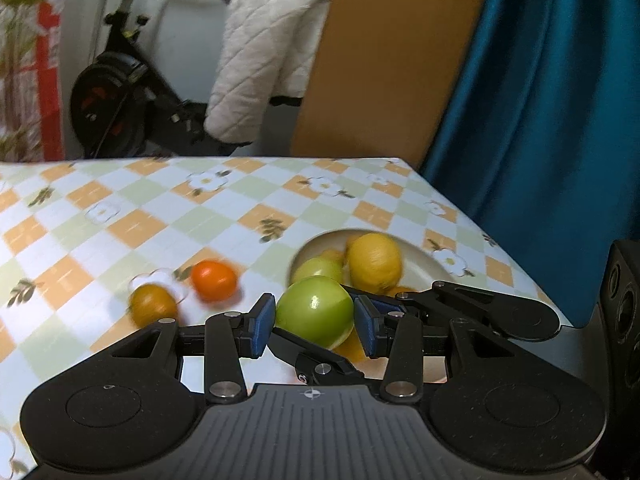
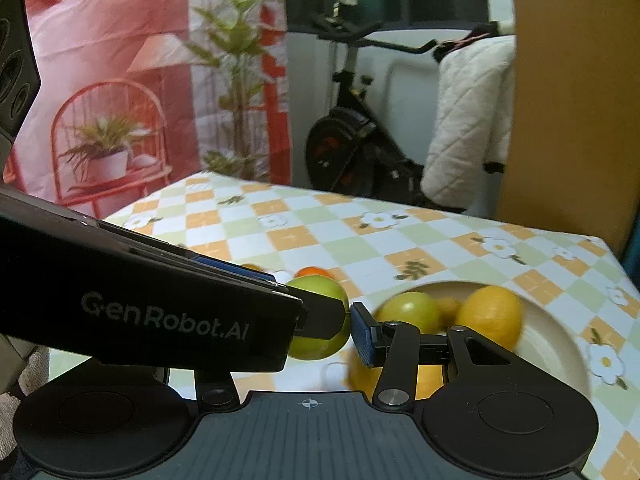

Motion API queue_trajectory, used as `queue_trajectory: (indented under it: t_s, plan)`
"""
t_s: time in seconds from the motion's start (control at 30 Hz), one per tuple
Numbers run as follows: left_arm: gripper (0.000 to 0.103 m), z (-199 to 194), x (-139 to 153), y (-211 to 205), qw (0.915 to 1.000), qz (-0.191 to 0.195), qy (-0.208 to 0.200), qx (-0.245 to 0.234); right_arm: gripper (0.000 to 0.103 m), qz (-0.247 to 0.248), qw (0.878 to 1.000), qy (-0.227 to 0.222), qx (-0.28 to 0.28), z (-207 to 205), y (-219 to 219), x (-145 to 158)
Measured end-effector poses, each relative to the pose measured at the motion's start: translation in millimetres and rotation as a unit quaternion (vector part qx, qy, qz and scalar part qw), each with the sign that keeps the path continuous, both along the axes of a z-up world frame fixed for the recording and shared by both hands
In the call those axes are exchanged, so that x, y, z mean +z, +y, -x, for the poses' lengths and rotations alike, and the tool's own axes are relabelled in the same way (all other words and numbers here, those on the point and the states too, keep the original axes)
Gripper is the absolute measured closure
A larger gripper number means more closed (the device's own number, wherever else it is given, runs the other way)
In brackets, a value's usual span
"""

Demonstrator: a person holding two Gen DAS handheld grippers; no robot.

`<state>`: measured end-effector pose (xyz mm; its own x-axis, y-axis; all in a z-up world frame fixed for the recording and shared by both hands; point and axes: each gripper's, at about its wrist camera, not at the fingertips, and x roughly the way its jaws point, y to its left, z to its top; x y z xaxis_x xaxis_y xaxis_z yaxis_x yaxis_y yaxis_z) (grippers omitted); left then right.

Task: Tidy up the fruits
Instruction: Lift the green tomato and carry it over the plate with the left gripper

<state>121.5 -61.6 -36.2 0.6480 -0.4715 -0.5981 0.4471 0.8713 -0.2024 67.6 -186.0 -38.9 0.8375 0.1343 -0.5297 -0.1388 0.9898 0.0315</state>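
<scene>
Left wrist view: a smooth, round, shiny green apple (image 1: 315, 311) is seen between the blue ribbed pads (image 1: 264, 325) of the left gripper (image 1: 315, 326). The jaws are partly closed around it, and the pads look pressed on its sides, above the checked plastic tablecloth (image 1: 160, 208). A black finger of the right gripper (image 1: 320, 360) is crossed under the apple. Behind it, a round cream bowl (image 1: 424, 260) is filled with a bumpy yellow lemon (image 1: 374, 262) and a second green fruit (image 1: 320, 268); both are blurred. Two small orange fruits (image 1: 214, 280) are lying on the cloth to the left, also blurred.

Right wrist view: much of the same apple (image 2: 320, 288) is hidden by the left gripper's black body (image 2: 160, 312). Only one blue pad (image 2: 362, 336) of the right gripper (image 2: 344, 334) can be seen, just beside the apple; whether anything is held by it cannot be told.
</scene>
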Motion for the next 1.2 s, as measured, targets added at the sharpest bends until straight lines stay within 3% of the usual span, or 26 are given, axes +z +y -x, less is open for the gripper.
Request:
queue_trajectory:
  t_s: [0.27, 0.67, 1.2]
  plan:
    - [0.058, -13, 2, -59, 0.9986, -0.016, -0.016, -0.049, 0.06, -0.019, 0.998, -0.02, -0.06, 6, -65, 4]
    - [0.057, -43, -22, -134, 0.9946, -0.029, 0.0, -0.099, 0.06, -0.024, 0.993, 0.001, -0.12, -6, -157, -21]
    - [0.057, -63, -37, -146, 0.9949, -0.058, 0.016, -0.081, 0.06, -0.03, 0.993, 0.021, -0.115, -25, -165, -46]
